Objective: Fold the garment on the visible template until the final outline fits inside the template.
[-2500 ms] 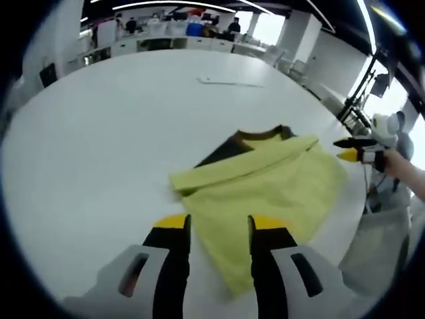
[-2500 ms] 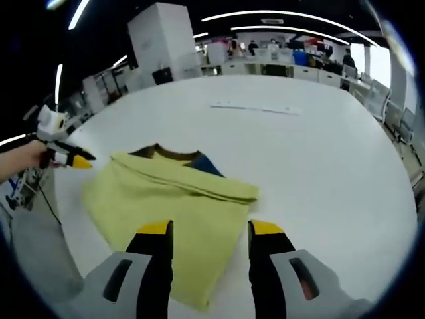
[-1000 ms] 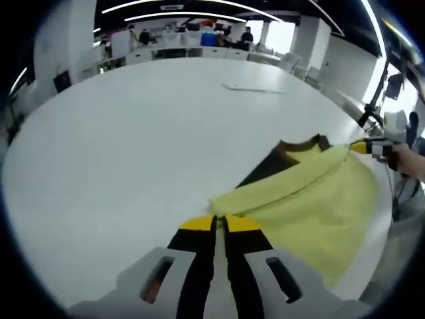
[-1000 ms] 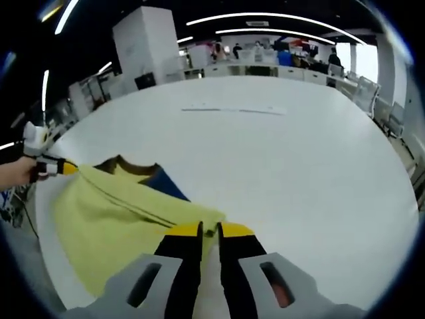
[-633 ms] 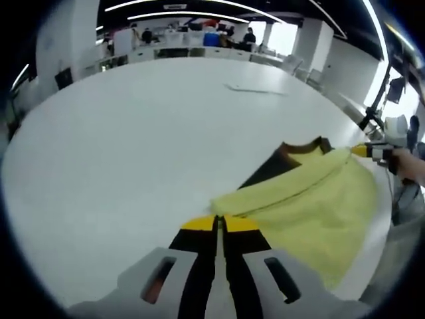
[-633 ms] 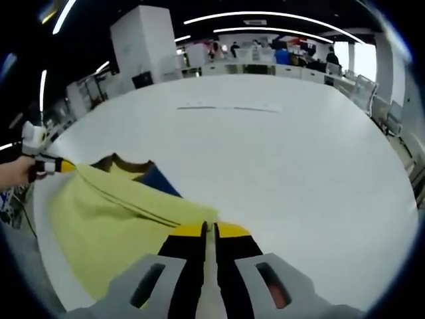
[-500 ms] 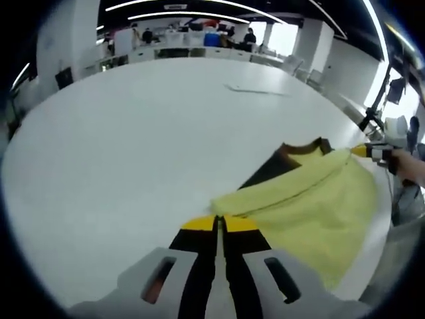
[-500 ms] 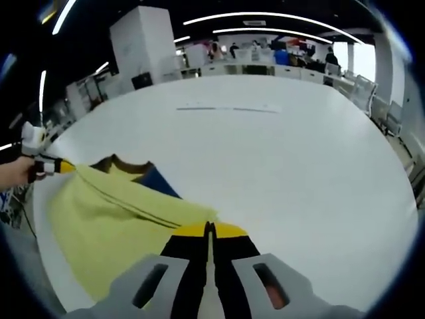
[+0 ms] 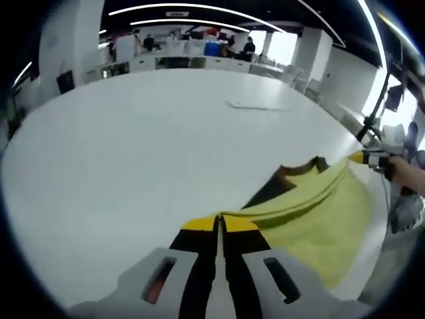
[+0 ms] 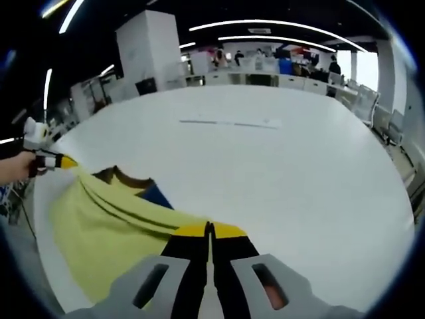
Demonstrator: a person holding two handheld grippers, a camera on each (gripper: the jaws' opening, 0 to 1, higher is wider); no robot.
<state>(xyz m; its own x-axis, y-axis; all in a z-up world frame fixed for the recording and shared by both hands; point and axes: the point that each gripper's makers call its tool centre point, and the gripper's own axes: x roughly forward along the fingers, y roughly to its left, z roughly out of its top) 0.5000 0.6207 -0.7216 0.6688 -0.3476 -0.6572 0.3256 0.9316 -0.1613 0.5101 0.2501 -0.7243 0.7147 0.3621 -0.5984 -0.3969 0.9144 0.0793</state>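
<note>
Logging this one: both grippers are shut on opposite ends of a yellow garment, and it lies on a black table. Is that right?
Not quite: the table is white, not black, as the right gripper view shows. The rest stands: the right gripper is shut on one end of the yellow garment and the left gripper on the other.

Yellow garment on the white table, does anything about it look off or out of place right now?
Nothing looks damaged. The yellow garment lies close to the near edge of the white table, stretched taut between the left gripper and the right gripper, both shut on its folded edge. A dark collar and a blue patch show beyond the fold.
</note>
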